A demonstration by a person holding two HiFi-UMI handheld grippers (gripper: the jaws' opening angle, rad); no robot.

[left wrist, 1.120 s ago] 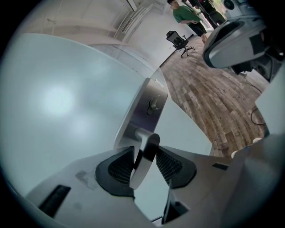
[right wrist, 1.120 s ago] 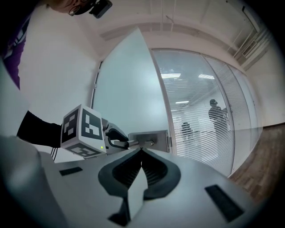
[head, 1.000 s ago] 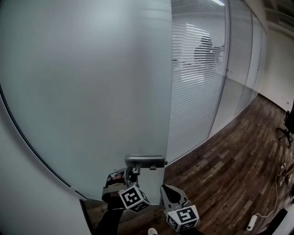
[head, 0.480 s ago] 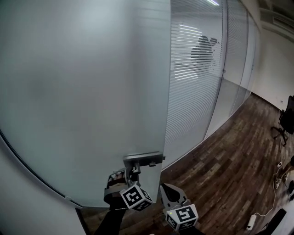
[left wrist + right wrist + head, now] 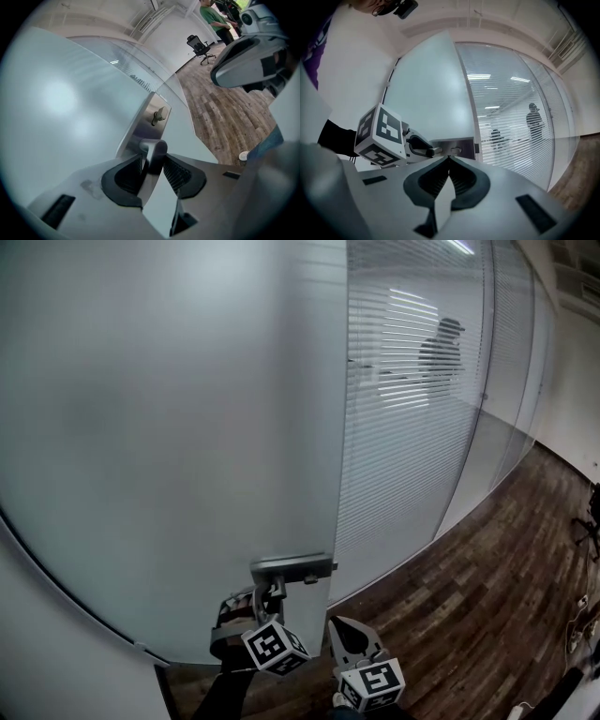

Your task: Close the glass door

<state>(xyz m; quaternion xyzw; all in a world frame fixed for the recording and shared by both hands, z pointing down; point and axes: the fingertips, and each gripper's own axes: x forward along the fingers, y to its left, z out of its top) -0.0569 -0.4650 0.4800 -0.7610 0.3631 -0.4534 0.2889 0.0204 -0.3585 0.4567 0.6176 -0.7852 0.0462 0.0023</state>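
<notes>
The frosted glass door [image 5: 169, 427] fills the left and middle of the head view, with its free edge beside a striped glass wall. A steel lock plate [image 5: 292, 568] sits low on that edge. My left gripper [image 5: 269, 599] is shut on the door handle's round lever [image 5: 152, 152], whose end stands pinched between the ribbed pads [image 5: 176, 173]. A thumb turn [image 5: 159, 115] sits on the plate above the lever. My right gripper [image 5: 339, 632] hangs just right of the left one, shut on nothing, apart from the door. In the right gripper view its jaws [image 5: 449, 161] meet, below the lever [image 5: 436, 151].
A striped glass partition [image 5: 412, 409] runs off to the right, with silhouettes of people [image 5: 533, 119] behind it. Dark wood floor [image 5: 487, 596] lies right of the door. A black office chair [image 5: 199, 47] and a person in green [image 5: 215, 21] stand far down the room.
The door has moved along with my left gripper on its handle, and the striped wall beyond has shifted in the view. My right gripper has travelled alongside, still shut.
</notes>
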